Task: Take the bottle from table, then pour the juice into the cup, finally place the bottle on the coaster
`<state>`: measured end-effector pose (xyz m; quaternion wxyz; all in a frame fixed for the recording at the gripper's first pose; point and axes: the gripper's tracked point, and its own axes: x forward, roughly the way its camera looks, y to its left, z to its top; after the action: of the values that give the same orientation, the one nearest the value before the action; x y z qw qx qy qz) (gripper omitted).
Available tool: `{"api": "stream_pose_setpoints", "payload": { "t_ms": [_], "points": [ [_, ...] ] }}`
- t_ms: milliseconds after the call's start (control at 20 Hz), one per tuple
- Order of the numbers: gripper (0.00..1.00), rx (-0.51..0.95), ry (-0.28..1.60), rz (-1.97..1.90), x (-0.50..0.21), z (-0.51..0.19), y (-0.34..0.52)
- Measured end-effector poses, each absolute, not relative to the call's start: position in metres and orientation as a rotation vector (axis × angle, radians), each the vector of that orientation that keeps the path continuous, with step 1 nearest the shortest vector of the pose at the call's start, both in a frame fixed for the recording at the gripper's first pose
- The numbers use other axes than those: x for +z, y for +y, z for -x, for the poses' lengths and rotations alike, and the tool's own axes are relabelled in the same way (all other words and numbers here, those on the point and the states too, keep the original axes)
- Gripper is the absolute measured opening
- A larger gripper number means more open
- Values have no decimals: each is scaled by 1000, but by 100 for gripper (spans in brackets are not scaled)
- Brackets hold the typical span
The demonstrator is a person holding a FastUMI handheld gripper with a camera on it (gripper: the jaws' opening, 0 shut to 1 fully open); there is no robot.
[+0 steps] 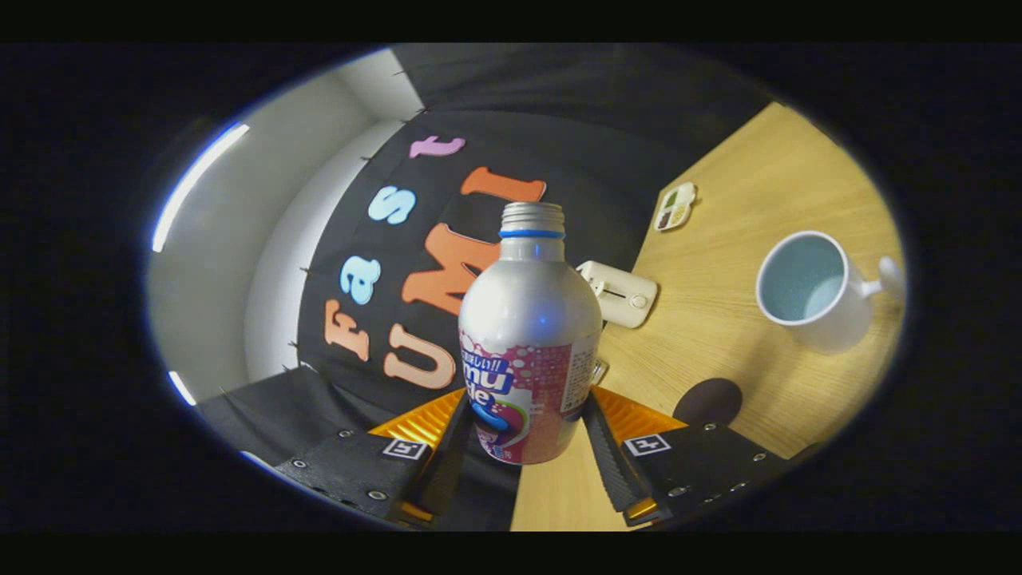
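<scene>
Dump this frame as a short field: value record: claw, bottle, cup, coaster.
claw: shut on the bottle, one finger on each side
bottle: silver, cap off, held between the fingers, tilted relative to the table
cup: white mug, on the table beyond the fingers, apart from the bottle
coaster: dark round disc on the table, nothing on it

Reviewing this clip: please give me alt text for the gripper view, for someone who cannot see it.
The gripper holds a capless silver bottle between its two fingers, lifted and tilted over a wooden table. Beyond it to the right stand a white cup and a dark round coaster; a small white device lies behind the bottle.
</scene>
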<state>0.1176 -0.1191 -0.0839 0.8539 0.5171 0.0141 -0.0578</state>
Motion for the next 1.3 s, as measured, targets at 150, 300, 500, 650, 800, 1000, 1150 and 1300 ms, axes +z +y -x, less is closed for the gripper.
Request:
{"api": "stream_pose_setpoints", "payload": {
  "t_ms": [150,300,500,650,800,1000,1150,1300],
  "points": [
    [74,-119,27,-925,-87,-120,-115],
    [74,-121,72,-723,-103,-131,-104],
    [74,-151,113,-436,-108,-143,-100],
    [74,-166,143,-249,-110,-151,-92],
    [74,-207,168,-136,-120,-150,-97],
    [74,-257,222,-40,-138,-156,-106],
    [74,-309,274,4,-155,-161,-116],
    [75,-319,307,22,-166,-169,-114]
  ]
}}
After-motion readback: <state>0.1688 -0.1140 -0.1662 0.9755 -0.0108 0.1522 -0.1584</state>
